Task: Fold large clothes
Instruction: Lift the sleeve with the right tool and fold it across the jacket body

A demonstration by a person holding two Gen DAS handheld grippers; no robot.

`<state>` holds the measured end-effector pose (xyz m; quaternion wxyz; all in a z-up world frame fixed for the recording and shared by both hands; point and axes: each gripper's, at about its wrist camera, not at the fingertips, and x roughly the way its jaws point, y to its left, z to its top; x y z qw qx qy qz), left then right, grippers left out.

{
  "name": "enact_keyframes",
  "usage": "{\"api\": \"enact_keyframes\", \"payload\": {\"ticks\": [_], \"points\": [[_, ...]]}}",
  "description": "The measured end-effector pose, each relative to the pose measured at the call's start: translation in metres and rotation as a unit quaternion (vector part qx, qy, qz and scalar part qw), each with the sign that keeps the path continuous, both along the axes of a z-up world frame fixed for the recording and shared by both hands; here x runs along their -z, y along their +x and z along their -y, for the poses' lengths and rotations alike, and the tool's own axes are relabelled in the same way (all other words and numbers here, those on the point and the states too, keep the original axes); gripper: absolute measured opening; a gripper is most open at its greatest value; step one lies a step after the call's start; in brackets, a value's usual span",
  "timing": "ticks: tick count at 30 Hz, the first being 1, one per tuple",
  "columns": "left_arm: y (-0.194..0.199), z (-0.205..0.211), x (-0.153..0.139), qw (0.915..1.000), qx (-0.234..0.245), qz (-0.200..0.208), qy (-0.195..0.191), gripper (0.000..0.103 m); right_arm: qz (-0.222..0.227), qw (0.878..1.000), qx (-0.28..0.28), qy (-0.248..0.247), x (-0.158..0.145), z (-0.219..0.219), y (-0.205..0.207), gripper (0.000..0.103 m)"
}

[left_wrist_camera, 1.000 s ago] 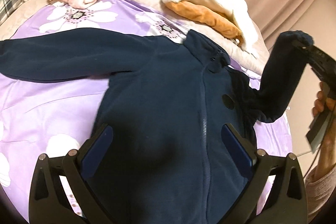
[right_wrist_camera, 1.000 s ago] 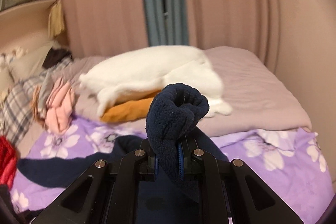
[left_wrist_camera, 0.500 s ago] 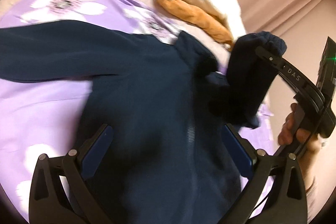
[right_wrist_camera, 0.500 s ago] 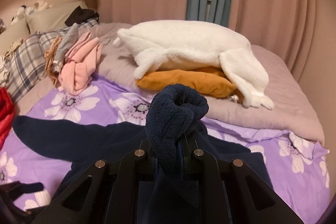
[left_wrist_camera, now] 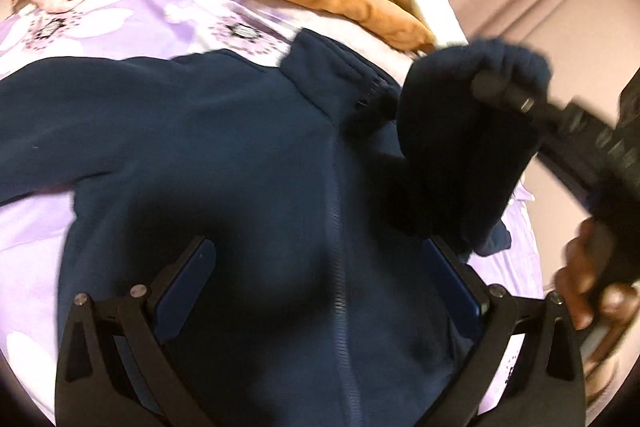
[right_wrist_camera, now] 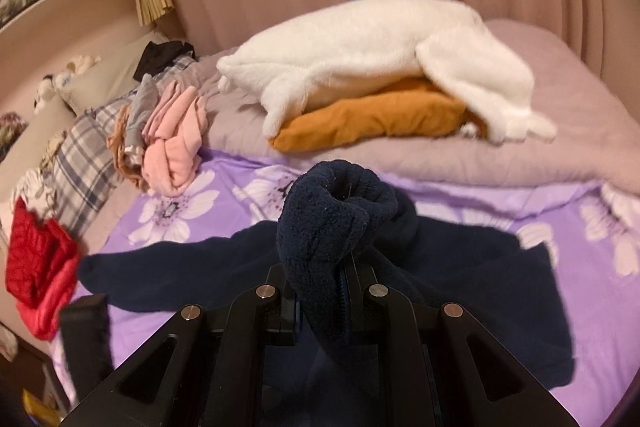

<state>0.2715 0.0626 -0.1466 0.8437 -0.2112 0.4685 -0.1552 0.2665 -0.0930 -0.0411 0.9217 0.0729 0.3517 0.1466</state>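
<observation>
1. a navy fleece jacket point(left_wrist_camera: 248, 163) lies front-up on a bed covered by a purple floral sheet point(left_wrist_camera: 120, 15), zip running down its middle and collar towards the far bedding.
2. the right gripper point(right_wrist_camera: 324, 291) has its fingers closed tight on the cuff of the jacket's sleeve point(right_wrist_camera: 332, 211), which bunches above the fingers in the right wrist view; in the left wrist view the same sleeve point(left_wrist_camera: 460, 147) hangs raised over the jacket's chest, by the collar.
3. the left gripper point(left_wrist_camera: 320, 283) hovers over the jacket's lower front with its fingers spread wide and nothing between the blue pads point(left_wrist_camera: 184, 287).
4. the jacket's other sleeve point(left_wrist_camera: 80, 115) lies stretched flat across the sheet to the left.
5. a hand point(left_wrist_camera: 592, 279) grips the right gripper's handle at the right edge of the left wrist view.
6. beyond the jacket, a white fluffy blanket point(right_wrist_camera: 368, 59) rests on an orange cushion point(right_wrist_camera: 376, 123); a pile of pink clothes point(right_wrist_camera: 172, 139) sits to the left, and a red garment point(right_wrist_camera: 36, 263) lies at the bed's left edge.
</observation>
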Motion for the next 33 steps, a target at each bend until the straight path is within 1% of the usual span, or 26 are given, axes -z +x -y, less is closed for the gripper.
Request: {"api": "enact_keyframes", "payload": {"ticks": [2,5,7,9,12,13,14,16,17,19,21,22,23,24,25,27,28,30,32,33], "points": [[0.002,-0.014,0.001,0.9999,-0.006,-0.007,-0.009,0.103,-0.010,1.000,-0.001,0.000,0.013,-0.008,0.006,0.016],[0.006,-0.033,0.004,0.9981,-0.018,-0.022,-0.055,0.103,-0.016,1.000,-0.009,-0.003,0.030,-0.022,0.009,0.016],[0.010,-0.042,0.004,0.9957,-0.028,-0.028,-0.083,0.103,-0.017,1.000,-0.016,0.008,0.041,-0.026,0.007,0.016],[0.013,-0.042,0.001,0.9948,-0.027,-0.026,-0.095,0.103,-0.014,1.000,-0.019,0.006,0.047,-0.027,0.005,0.016],[0.025,-0.038,0.001,0.9898,-0.016,-0.034,-0.137,0.103,-0.007,0.999,-0.032,-0.006,0.054,-0.031,0.002,0.016],[0.030,-0.037,0.002,0.9887,-0.020,-0.037,-0.144,0.103,-0.008,0.999,-0.035,-0.004,0.056,-0.031,0.004,0.016],[0.035,-0.036,0.004,0.9861,-0.019,-0.046,-0.159,0.103,-0.008,0.999,-0.032,-0.002,0.058,-0.030,0.005,0.016],[0.046,-0.036,0.011,0.9736,-0.016,-0.065,-0.218,0.103,-0.011,0.999,-0.033,0.005,0.061,-0.028,0.006,0.016],[0.048,-0.036,0.011,0.9709,-0.018,-0.069,-0.229,0.103,-0.012,0.999,-0.035,0.004,0.063,-0.027,0.005,0.016],[0.054,-0.034,0.009,0.9690,-0.019,-0.071,-0.236,0.103,-0.018,0.999,-0.046,0.003,0.068,-0.028,0.006,0.016],[0.060,-0.025,0.006,0.9691,0.001,-0.072,-0.236,0.103,-0.023,0.998,-0.060,-0.003,0.072,-0.029,0.005,0.019],[0.063,-0.020,0.006,0.9673,0.014,-0.079,-0.241,0.103,-0.024,0.997,-0.068,-0.007,0.075,-0.031,0.003,0.027],[0.066,-0.014,0.008,0.9646,0.028,-0.086,-0.248,0.103,-0.023,0.997,-0.072,-0.010,0.076,-0.031,0.001,0.038],[0.070,-0.004,0.013,0.9612,0.043,-0.100,-0.254,0.103,-0.018,0.997,-0.076,-0.011,0.076,-0.031,-0.001,0.042],[0.072,0.001,0.017,0.9607,0.045,-0.109,-0.251,0.103,-0.015,0.997,-0.078,-0.010,0.077,-0.031,-0.004,0.044],[0.077,0.010,0.026,0.9598,0.040,-0.123,-0.249,0.103,-0.020,0.997,-0.078,-0.009,0.079,-0.028,-0.004,0.045],[0.079,0.013,0.031,0.9589,0.034,-0.125,-0.252,0.102,-0.028,0.997,-0.076,-0.010,0.081,-0.024,-0.005,0.047],[0.082,0.013,0.037,0.9587,0.018,-0.127,-0.254,0.101,-0.037,0.996,-0.076,-0.017,0.083,-0.017,-0.010,0.047],[0.083,0.010,0.037,0.9636,-0.004,-0.116,-0.241,0.095,-0.039,0.996,-0.077,-0.026,0.083,-0.008,-0.018,0.047],[0.083,0.008,0.037,0.9663,-0.015,-0.108,-0.233,0.085,-0.038,0.996,-0.076,-0.028,0.082,-0.002,-0.023,0.047]]}}
